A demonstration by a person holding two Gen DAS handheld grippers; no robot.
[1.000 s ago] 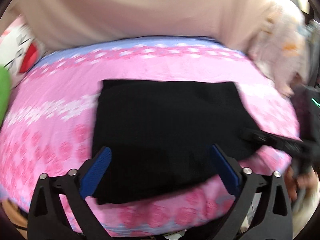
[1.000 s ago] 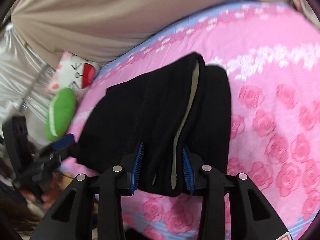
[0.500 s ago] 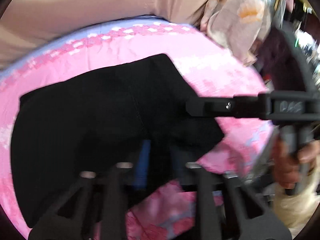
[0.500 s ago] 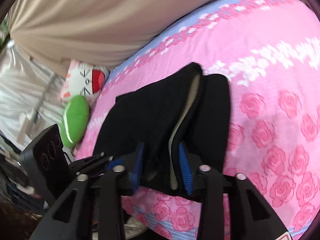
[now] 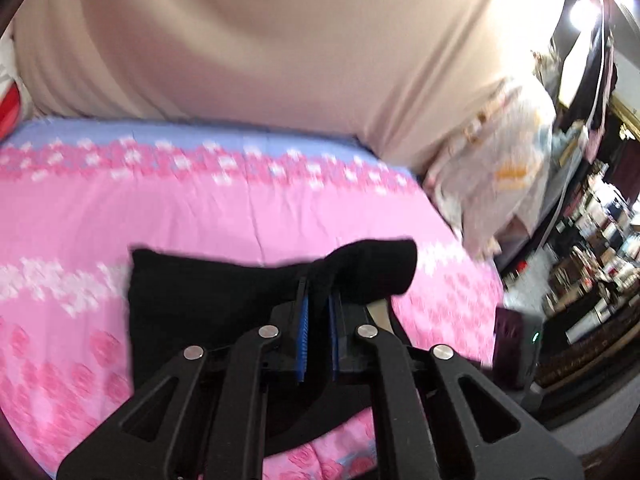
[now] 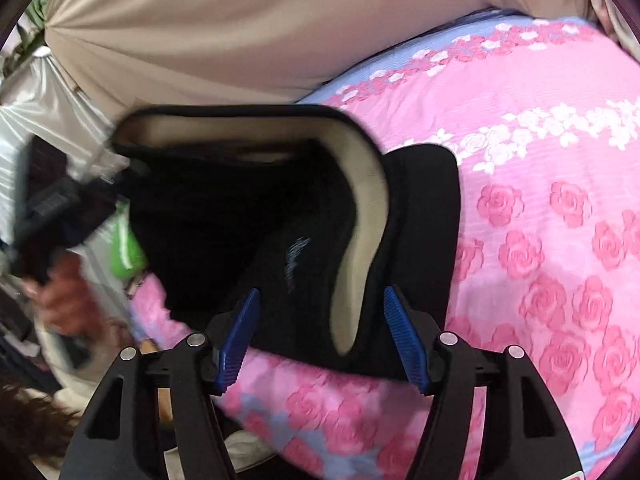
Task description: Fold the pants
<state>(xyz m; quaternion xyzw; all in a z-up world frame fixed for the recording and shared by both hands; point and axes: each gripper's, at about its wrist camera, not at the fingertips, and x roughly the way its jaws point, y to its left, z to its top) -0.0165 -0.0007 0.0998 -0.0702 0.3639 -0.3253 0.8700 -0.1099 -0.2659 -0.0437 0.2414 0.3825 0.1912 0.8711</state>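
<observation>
The black pants (image 5: pixel 208 300) lie partly folded on the pink rose-print bedspread (image 5: pixel 240 208). My left gripper (image 5: pixel 318 312) is shut on the near edge of the pants and lifts a flap (image 5: pixel 376 268) above the bed. In the right wrist view the raised flap of the pants (image 6: pixel 256 184) arches up and shows its cream lining (image 6: pixel 360 200). My right gripper (image 6: pixel 320 312) is open, its blue pads on either side of the pants' near edge without pinching it. The left gripper (image 6: pixel 52 200) shows blurred at the left.
A beige curtain (image 5: pixel 280 40) hangs behind the bed. A pale floral cloth (image 5: pixel 500 168) hangs at the bed's right end, with cluttered shelves (image 5: pixel 592 240) beyond. A green plush toy (image 6: pixel 126 248) lies at the left edge of the bed.
My left gripper closed on the pants' edge and lifted it. My right gripper let go of the pants and opened wide. The flap rose and arched over.
</observation>
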